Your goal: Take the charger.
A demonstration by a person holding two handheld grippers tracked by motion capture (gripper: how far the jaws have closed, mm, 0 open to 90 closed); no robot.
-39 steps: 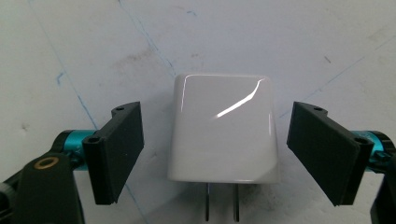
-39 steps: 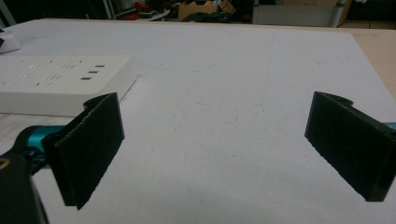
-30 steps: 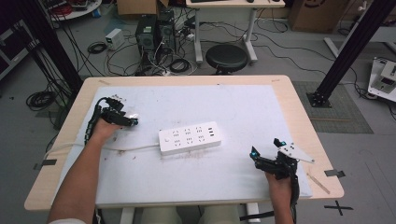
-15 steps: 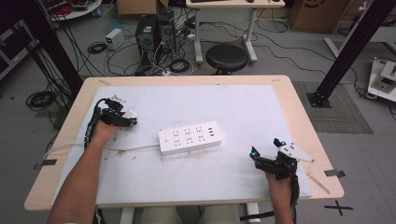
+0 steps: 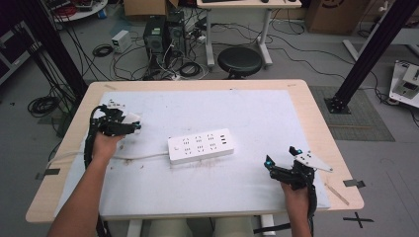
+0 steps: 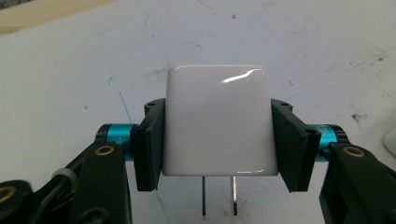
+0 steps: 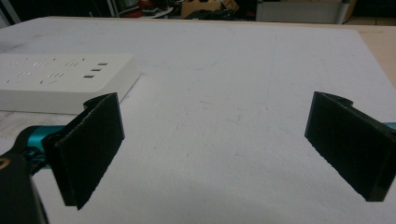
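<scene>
My left gripper (image 5: 129,126) is at the left of the white mat, shut on a glossy white plug-in charger (image 5: 133,118). In the left gripper view the charger (image 6: 217,116) is clamped between both black pads, and its two metal prongs (image 6: 219,196) point back toward the camera, above the mat. A white power strip (image 5: 200,146) lies flat in the middle of the mat, to the right of that hand. My right gripper (image 5: 279,157) rests near the front right corner, open, with nothing between its jaws (image 7: 215,140). The strip (image 7: 60,88) lies ahead of it to the left.
The strip's white cord (image 5: 99,158) runs left across the mat and off the table edge (image 5: 54,163). The white mat (image 5: 237,113) covers most of the wooden tabletop (image 5: 316,108). A stool (image 5: 239,60) and computer cases stand beyond the far edge.
The left gripper has closed on the white charger, and the hand has risen a little with it. The right hand has not moved.
</scene>
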